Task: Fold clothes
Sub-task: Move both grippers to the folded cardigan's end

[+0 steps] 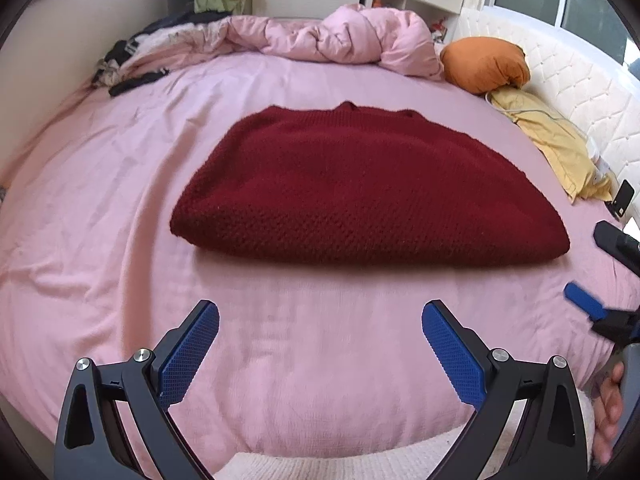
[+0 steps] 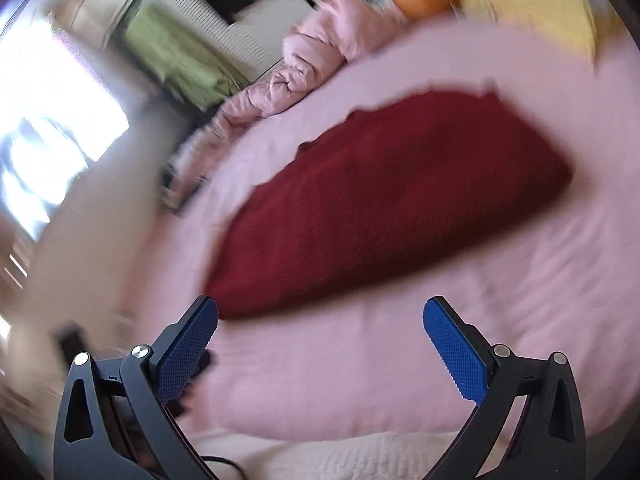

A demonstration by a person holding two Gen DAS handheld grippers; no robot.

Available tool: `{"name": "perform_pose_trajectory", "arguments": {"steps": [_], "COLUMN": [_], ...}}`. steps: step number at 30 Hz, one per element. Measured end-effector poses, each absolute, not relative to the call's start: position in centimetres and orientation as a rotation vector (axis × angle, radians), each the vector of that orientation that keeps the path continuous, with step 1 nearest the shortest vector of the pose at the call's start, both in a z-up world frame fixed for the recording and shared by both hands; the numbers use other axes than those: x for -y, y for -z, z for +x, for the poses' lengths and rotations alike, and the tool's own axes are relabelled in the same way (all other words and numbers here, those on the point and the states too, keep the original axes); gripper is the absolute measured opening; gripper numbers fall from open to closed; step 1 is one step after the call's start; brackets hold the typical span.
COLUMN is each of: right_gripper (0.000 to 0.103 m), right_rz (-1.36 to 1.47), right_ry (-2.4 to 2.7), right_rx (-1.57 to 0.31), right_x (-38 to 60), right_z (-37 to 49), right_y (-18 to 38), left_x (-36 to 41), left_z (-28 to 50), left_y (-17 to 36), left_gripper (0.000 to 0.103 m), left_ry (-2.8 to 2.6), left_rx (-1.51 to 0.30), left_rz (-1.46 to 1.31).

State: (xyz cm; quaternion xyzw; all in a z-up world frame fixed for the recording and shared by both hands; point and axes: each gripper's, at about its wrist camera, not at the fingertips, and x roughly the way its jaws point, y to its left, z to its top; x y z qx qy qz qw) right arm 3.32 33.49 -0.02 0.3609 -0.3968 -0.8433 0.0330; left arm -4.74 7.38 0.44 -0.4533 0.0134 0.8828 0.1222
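Observation:
A dark red knitted sweater [image 1: 360, 188] lies folded into a flat bundle in the middle of the pink bed sheet [image 1: 100, 208]. My left gripper [image 1: 320, 324] is open and empty, hovering above the sheet just in front of the sweater's near edge. The right gripper shows at the right edge of the left wrist view [image 1: 600, 272], open, beside the sweater's right corner. In the blurred, tilted right wrist view the right gripper [image 2: 320, 324] is open and empty, near the sweater [image 2: 380, 200].
A crumpled pink duvet [image 1: 340, 36] lies at the back of the bed, dark clothes [image 1: 128, 60] at back left. An orange pillow [image 1: 484, 64] and yellow cloth [image 1: 556, 144] lie at right by the white padded headboard [image 1: 560, 92]. A white knit sleeve [image 1: 320, 464] is at the bottom.

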Motion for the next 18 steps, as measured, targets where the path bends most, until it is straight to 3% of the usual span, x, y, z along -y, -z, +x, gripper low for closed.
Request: {"name": "perform_pose_trajectory", "arguments": {"steps": [2,9,18], "right_gripper": [0.103,0.103,0.103], "right_rz": [1.085,0.873,0.865], "right_ry": [2.457,2.164,2.194], "right_rx": [1.495,2.037,2.059], "right_x": [-37.1,-46.3,-48.9], "right_z": [3.9,5.3,0.3], "right_y": [2.7,10.1,11.7], "left_x": [-7.4,-7.5,-7.5], "left_z": [-4.9,-5.3,-5.7], "left_y": [-0.3,0.1,0.5], "left_gripper": [0.102,0.102,0.102], "left_ry": [-2.577,-2.579,-2.577], "left_rx": [-0.038,-0.034,-0.033], "left_rz": [-1.334,-1.372,-1.412]}}
